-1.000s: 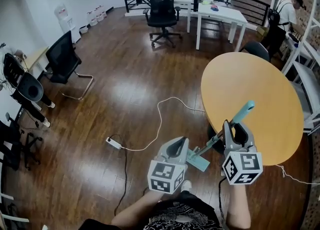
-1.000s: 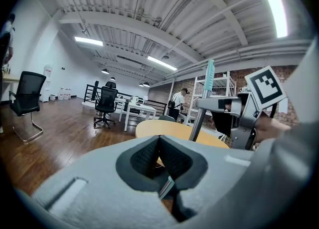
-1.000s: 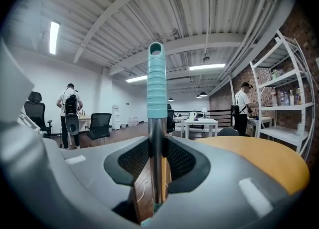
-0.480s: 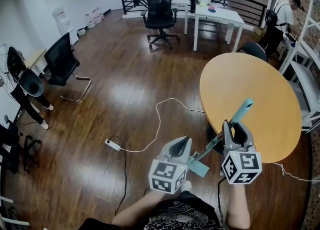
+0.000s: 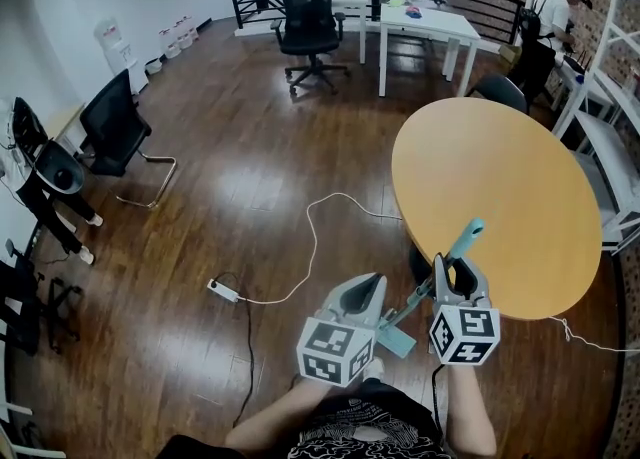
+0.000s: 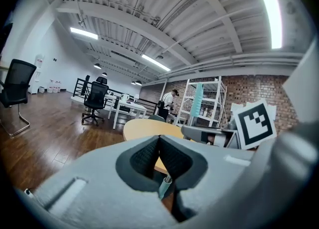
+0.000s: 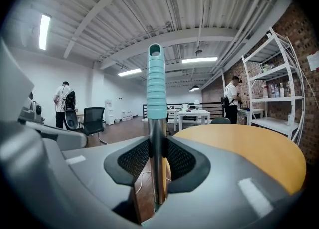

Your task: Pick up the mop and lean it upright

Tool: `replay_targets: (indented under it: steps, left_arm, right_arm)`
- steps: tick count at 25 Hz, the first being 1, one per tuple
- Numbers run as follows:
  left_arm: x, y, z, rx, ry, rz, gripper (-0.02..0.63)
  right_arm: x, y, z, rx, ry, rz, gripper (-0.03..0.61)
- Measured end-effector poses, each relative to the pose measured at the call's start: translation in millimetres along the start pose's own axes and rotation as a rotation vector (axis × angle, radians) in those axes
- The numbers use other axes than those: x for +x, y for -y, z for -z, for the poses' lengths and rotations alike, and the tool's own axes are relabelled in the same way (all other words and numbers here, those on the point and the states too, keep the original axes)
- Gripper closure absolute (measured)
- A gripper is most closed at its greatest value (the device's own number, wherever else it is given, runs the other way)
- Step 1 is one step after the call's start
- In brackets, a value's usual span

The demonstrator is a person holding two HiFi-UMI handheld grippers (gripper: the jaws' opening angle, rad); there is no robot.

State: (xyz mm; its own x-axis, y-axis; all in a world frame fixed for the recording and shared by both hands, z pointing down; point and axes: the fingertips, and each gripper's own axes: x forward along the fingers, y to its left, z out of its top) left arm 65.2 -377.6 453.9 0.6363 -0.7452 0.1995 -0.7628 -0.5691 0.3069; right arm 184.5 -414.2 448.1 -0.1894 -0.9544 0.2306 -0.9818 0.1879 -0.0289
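Holding with my left tool [image 5: 368,287]: jaws closed on the lower shaft of the mop [image 5: 468,237], near its teal head.
Mop: slanted, head low between my 2 tools, teal grip up-right over the table [image 5: 500,177] edge.
Right tool [image 5: 452,272]: clamped on the metal shaft just below the grip.

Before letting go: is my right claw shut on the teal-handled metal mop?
Shut: right claw clamps the mop pole from both sides.
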Motion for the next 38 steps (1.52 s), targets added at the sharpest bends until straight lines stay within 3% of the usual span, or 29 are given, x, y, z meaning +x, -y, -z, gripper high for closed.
replay_targets:
  steps: [15, 38]
  left_arm:
    - [28.4, -2.8, -1.5, 0.010, -0.029, -0.007, 0.611]
    - [70.7, 2.2, -7.9, 0.016, -0.032, -0.007, 0.611]
  right_arm:
    - [36.0, 26.3, 73.6, 0.031, -0.157, 0.005, 0.474]
    - [75.7, 77.7, 69.6, 0.033, -0.146, 0.036, 0.471]
